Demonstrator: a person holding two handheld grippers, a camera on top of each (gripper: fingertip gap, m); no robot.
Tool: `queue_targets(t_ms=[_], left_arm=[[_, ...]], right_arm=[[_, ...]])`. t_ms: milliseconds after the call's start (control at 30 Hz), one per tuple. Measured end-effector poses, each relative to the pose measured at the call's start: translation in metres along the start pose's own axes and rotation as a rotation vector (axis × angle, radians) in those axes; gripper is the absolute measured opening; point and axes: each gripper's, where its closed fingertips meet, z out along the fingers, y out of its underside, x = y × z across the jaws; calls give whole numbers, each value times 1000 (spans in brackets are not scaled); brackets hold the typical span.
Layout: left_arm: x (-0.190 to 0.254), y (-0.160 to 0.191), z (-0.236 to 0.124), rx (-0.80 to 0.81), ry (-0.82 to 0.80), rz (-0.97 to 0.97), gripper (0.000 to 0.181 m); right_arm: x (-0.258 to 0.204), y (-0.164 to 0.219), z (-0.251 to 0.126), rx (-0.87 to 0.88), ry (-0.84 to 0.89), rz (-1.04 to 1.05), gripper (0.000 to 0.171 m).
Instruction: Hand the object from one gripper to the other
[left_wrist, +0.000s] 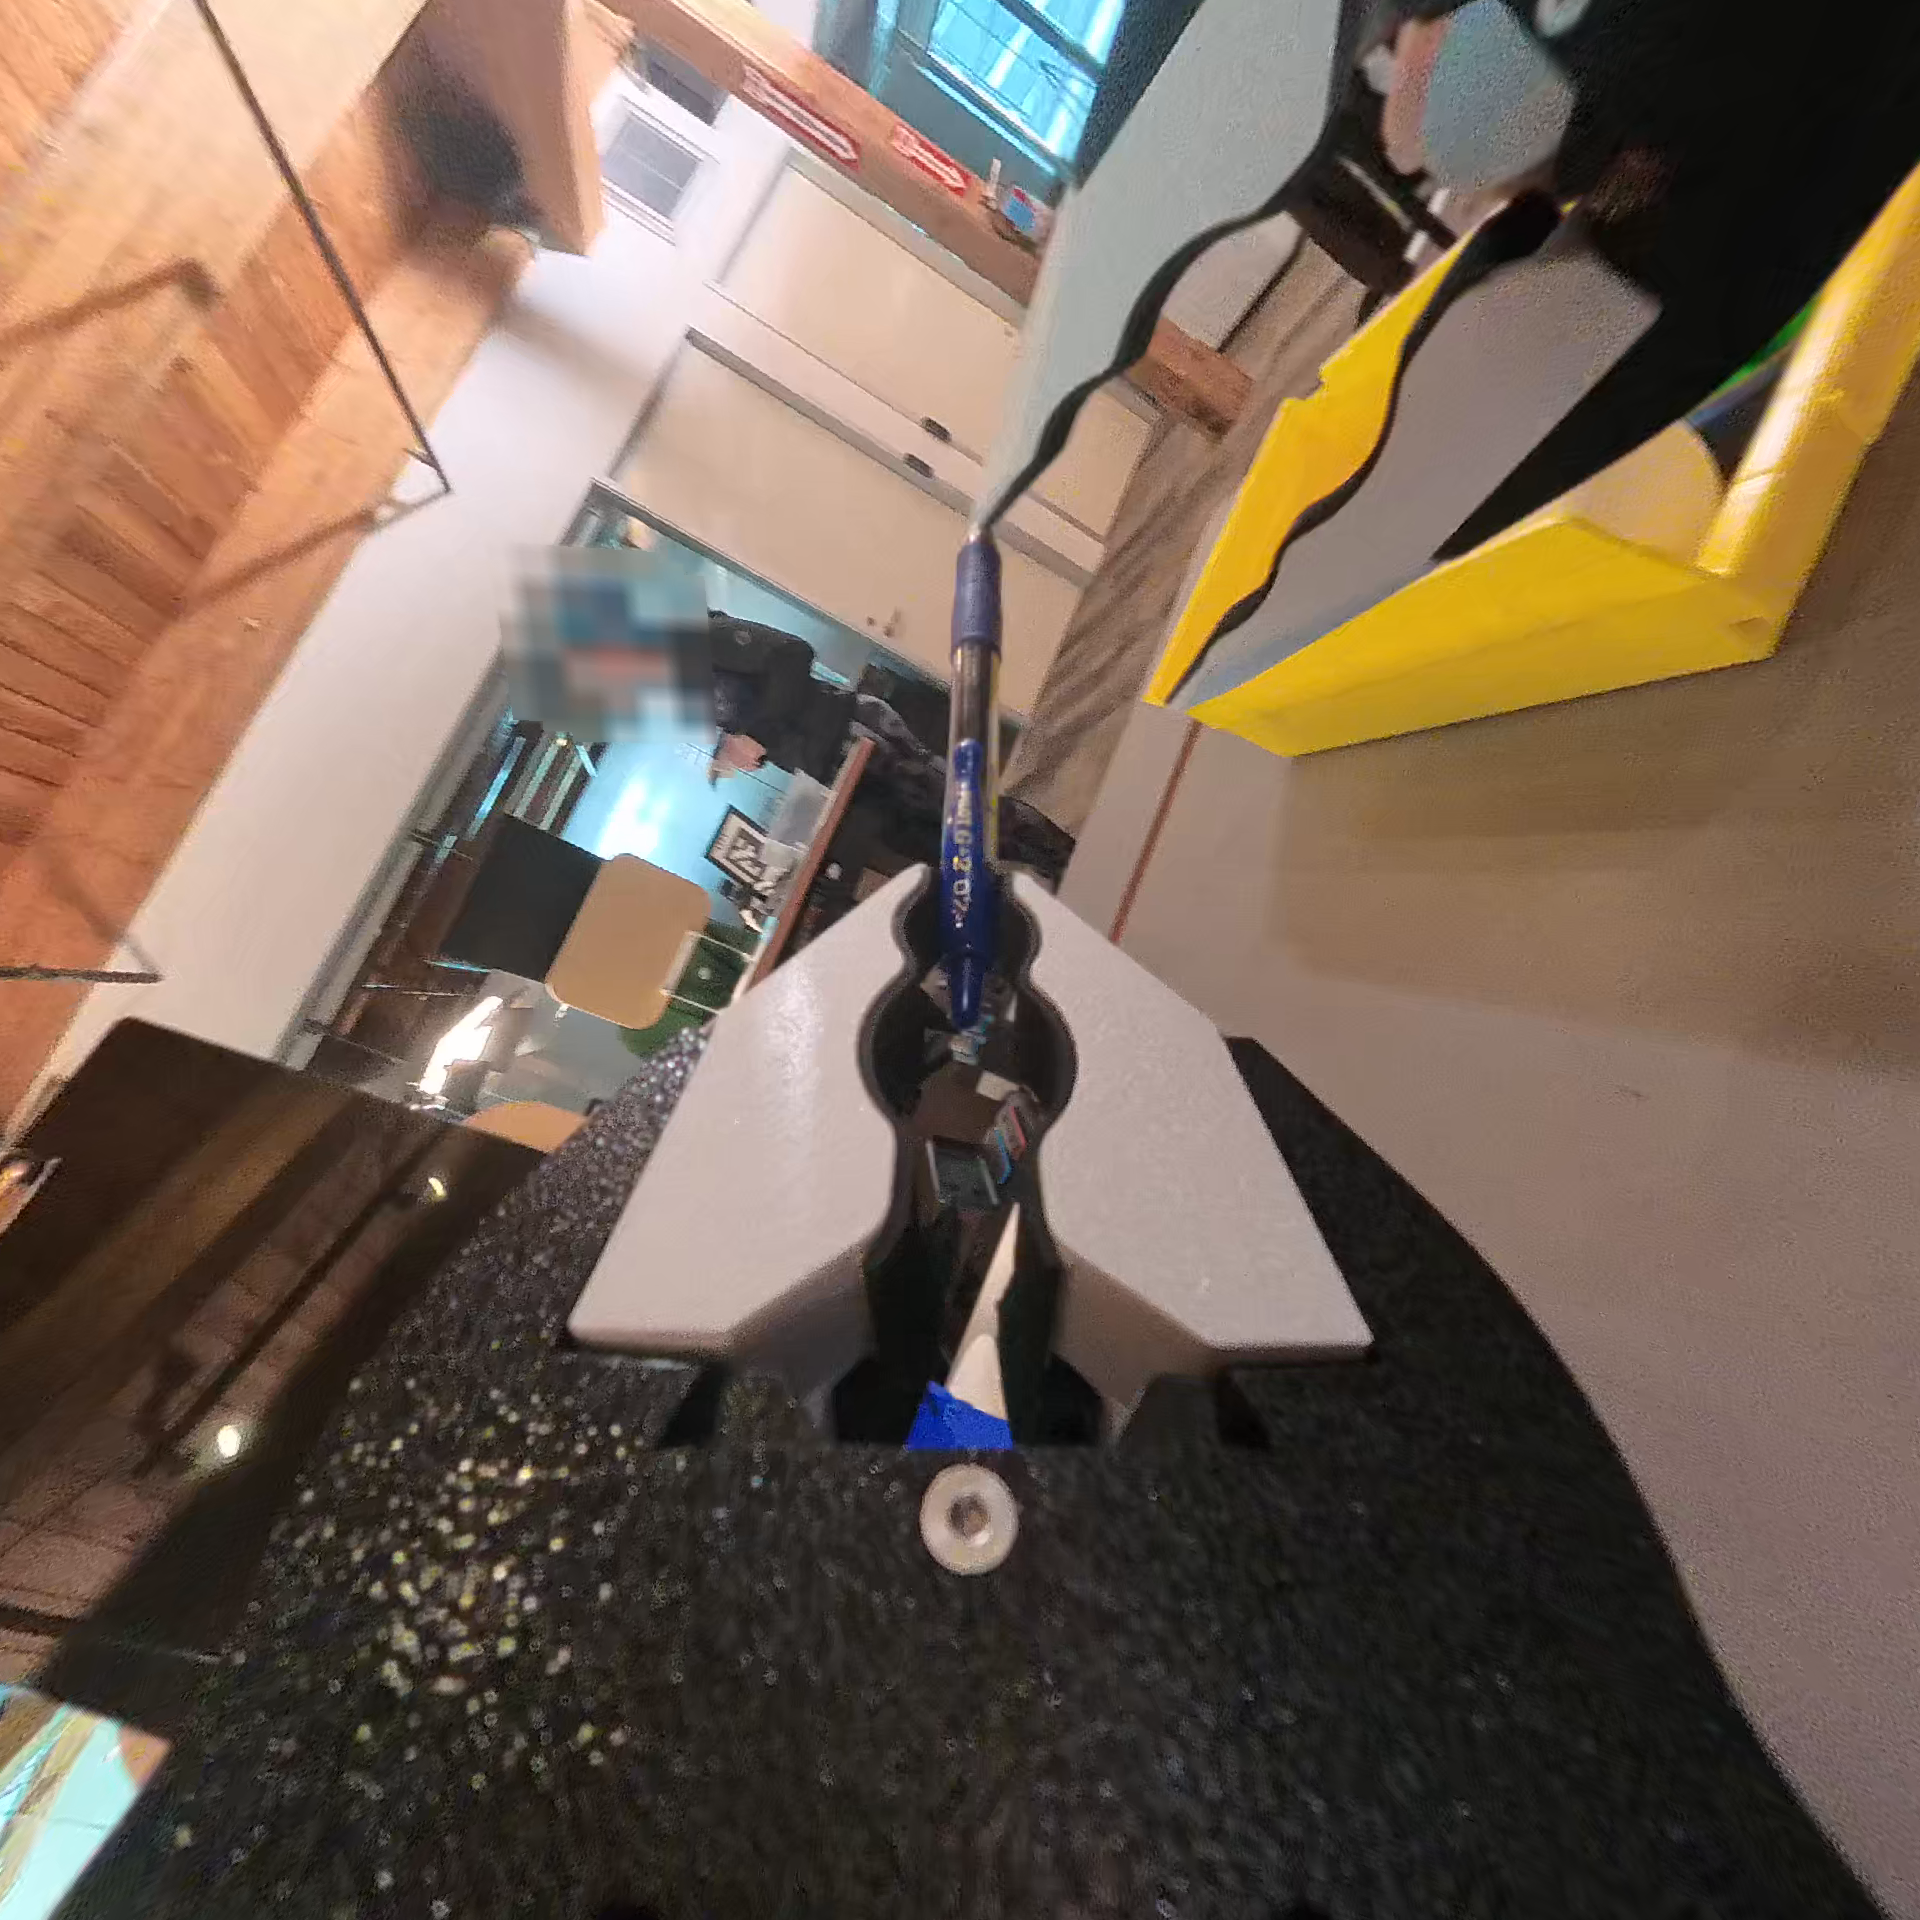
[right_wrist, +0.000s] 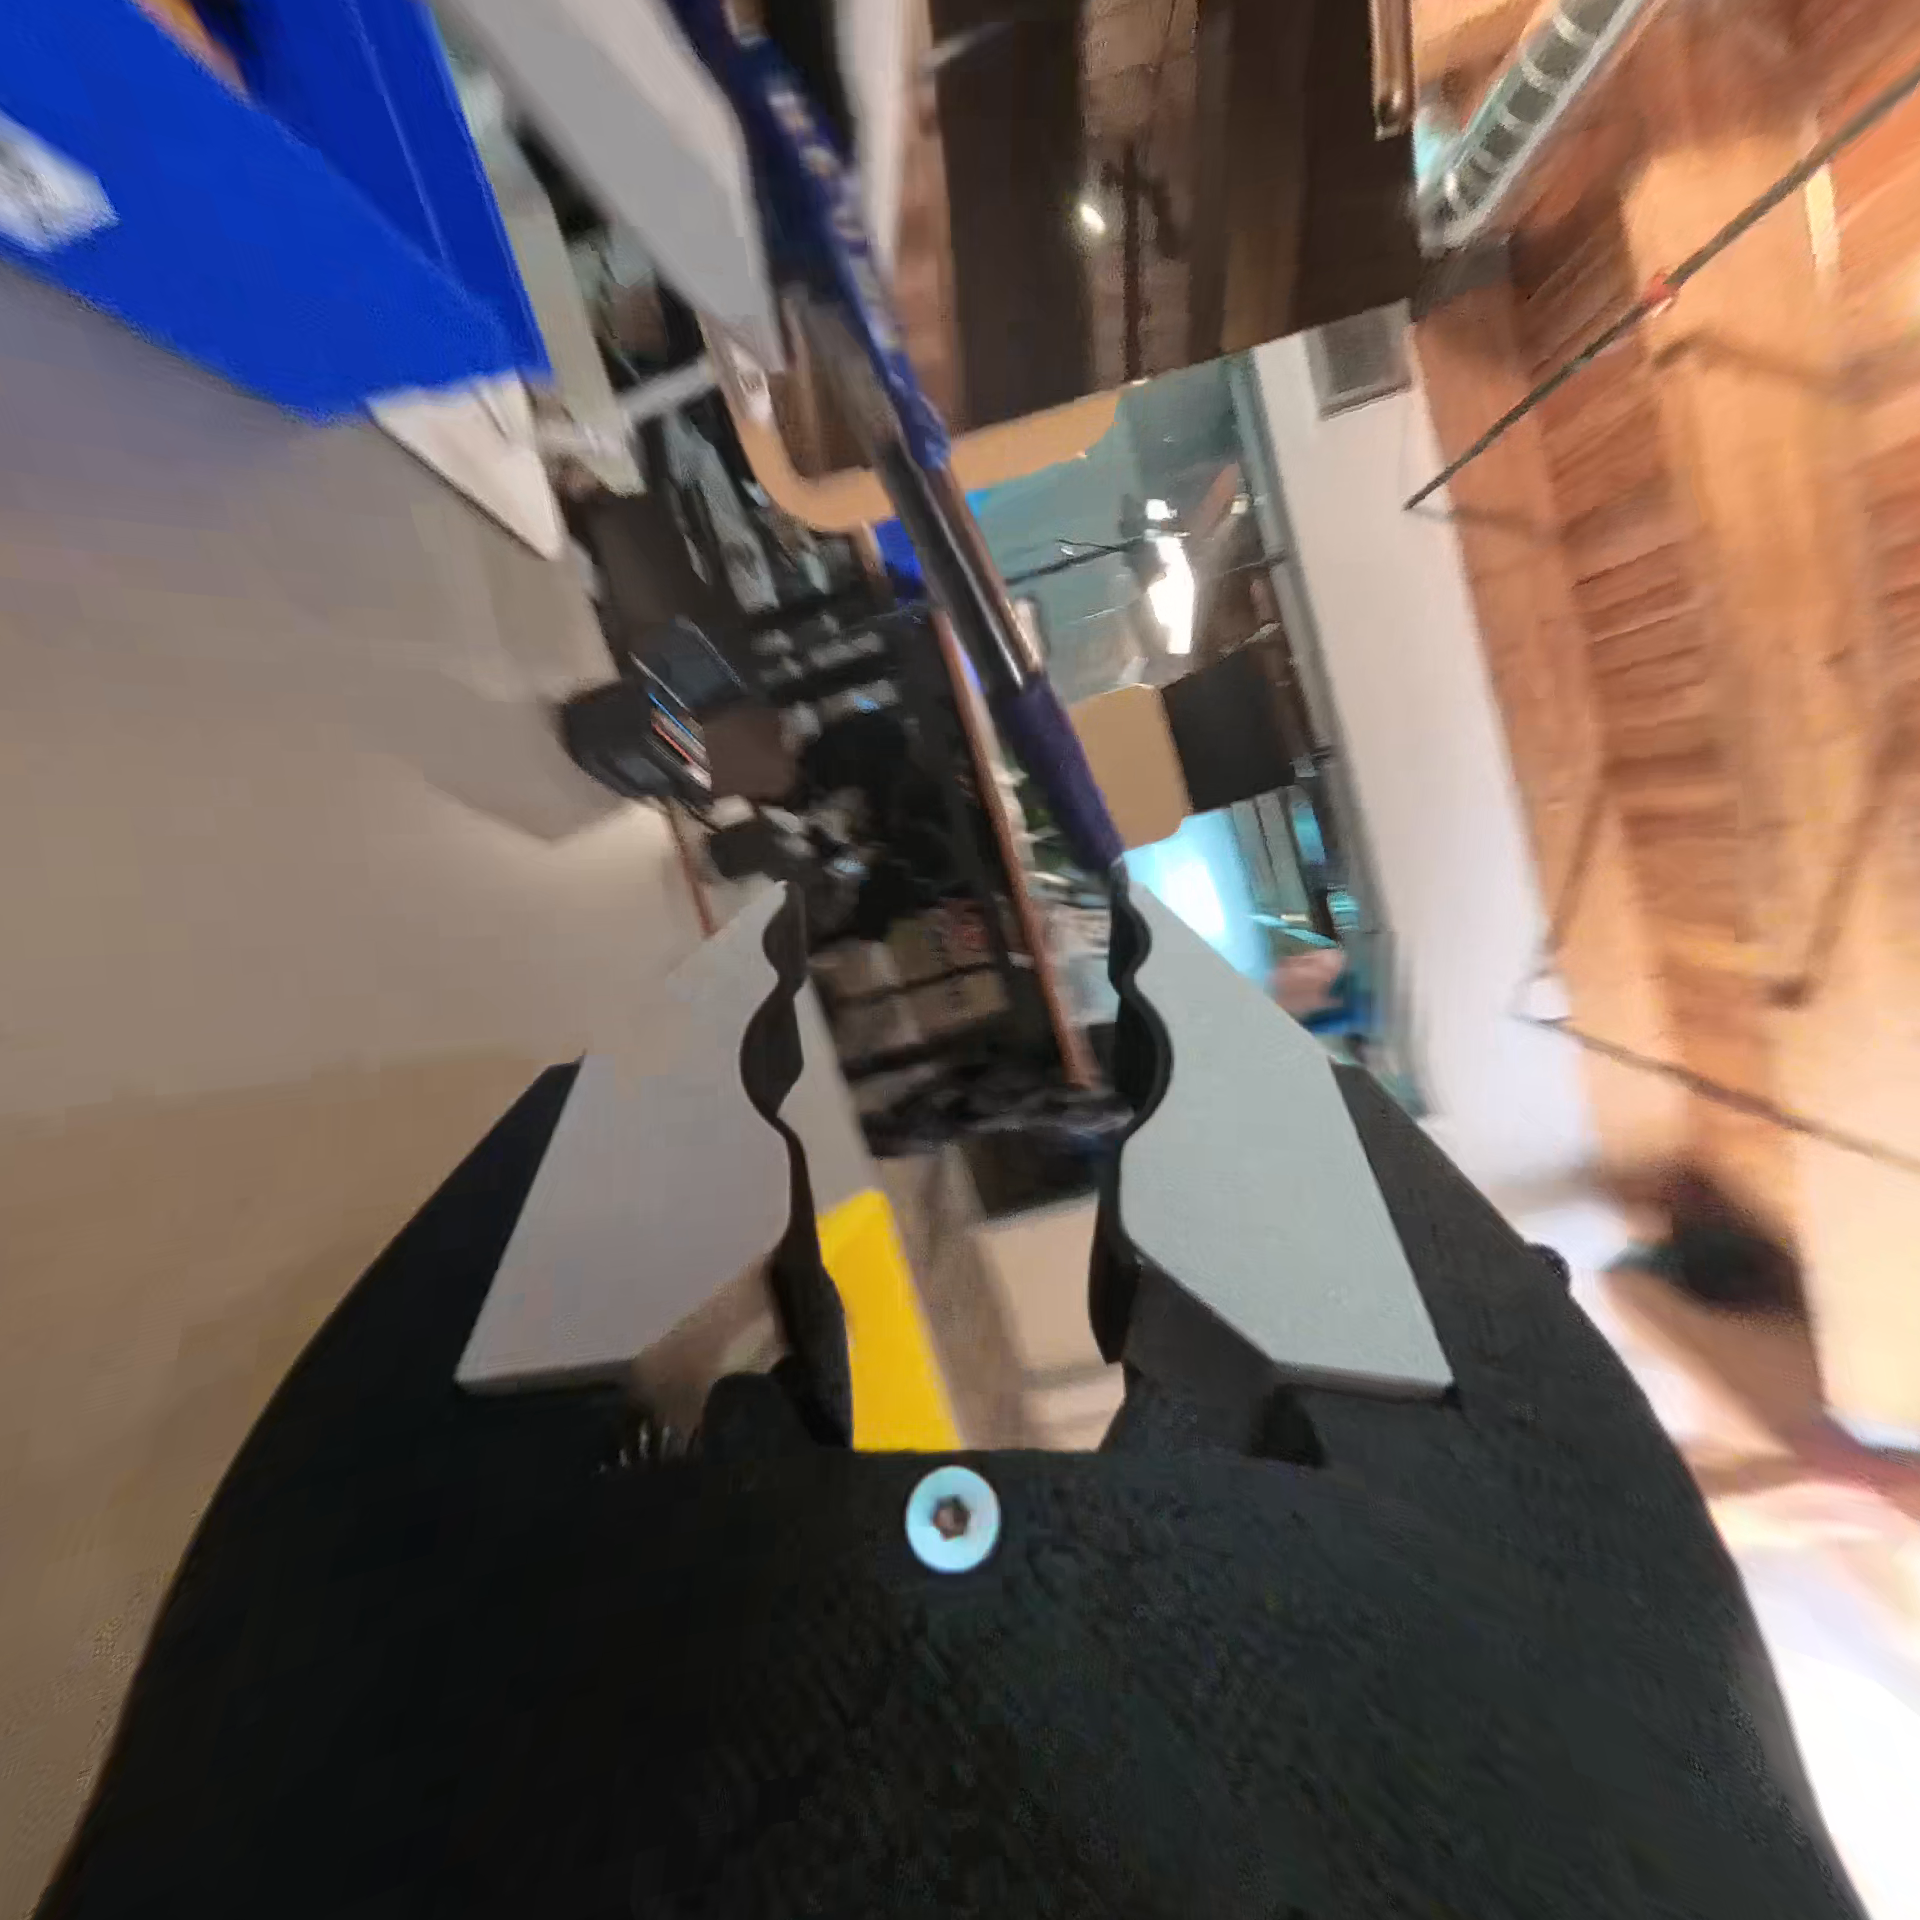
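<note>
A blue pen (left_wrist: 971, 727) is clamped at its clip end between the grey fingers of my left gripper (left_wrist: 966, 883), which is shut on it. The pen sticks out forward, its grip end toward my right gripper (left_wrist: 1081, 597), the yellow-bodied one at the upper right. In the right wrist view the right gripper (right_wrist: 956, 904) is open and empty. The pen (right_wrist: 1044, 727) slants down from the blue-bodied left gripper (right_wrist: 769, 312), and its tip is at the right fingertip (right_wrist: 1143, 935), at the edge of the gap. Whether they touch, I cannot tell.
Both views are tilted and the right one is blurred. A pale beige surface (left_wrist: 1558, 1039) lies close beside both grippers. A dark glossy tabletop (left_wrist: 208, 1195) is at the lower left. A person (left_wrist: 769, 686) stands far back behind glass. Wooden panelling (right_wrist: 1662, 727) fills one side.
</note>
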Motion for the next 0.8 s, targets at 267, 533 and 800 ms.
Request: queue_targets(t_ms=[267,533,800], left_arm=[[-19,-7,-10,153,-119,-95,8],[-3,-28,-5,249,-169,-259,8],[35,-37,8,307,93,-396,36]], right_arm=[[-6,-51,-18,341,-660,1328,56],[11,-75,-19,600,-778,1894,39],[20,-62,-22,592,-691,1742,8]])
